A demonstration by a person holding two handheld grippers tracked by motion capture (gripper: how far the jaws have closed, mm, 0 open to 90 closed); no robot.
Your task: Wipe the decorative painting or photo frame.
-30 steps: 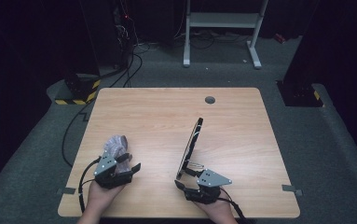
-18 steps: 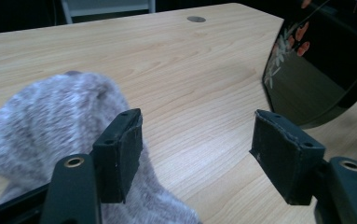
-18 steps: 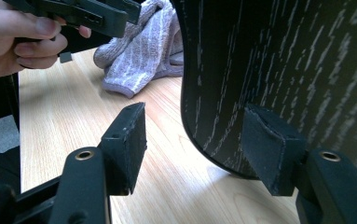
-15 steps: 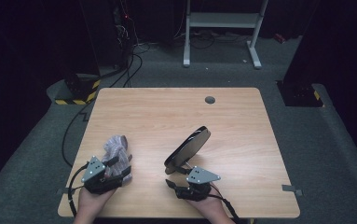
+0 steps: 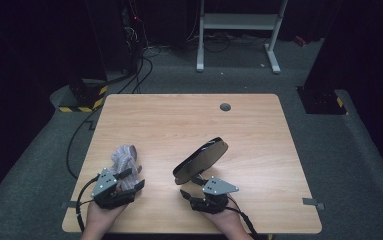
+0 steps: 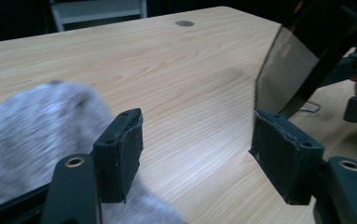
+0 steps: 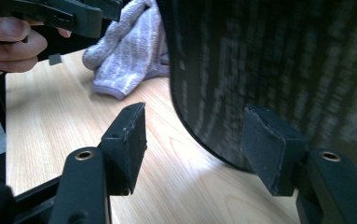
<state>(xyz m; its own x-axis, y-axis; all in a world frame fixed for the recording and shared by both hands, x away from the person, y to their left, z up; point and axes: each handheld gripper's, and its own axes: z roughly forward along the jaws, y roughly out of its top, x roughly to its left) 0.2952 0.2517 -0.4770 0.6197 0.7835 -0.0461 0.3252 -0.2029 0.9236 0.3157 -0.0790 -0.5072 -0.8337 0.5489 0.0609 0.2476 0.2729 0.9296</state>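
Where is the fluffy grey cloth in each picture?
High view: the cloth lies on the table, lower left, just ahead of the left gripper.
Left gripper view: blurred, at the lower left, behind the left jaw.
Right gripper view: top middle, left of the dark mirror.
Shared landmark: the mirror.

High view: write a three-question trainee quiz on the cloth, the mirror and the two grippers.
1. How does the oval mirror sit in front of the right gripper: flat, upright or tilted?
2. What lies nearest the left gripper? A) the grey cloth B) the mirror C) the round hole in the table
3. True or false: both grippers' jaws are shut.
Key: 1 tilted; 2 A; 3 false, both stand open.
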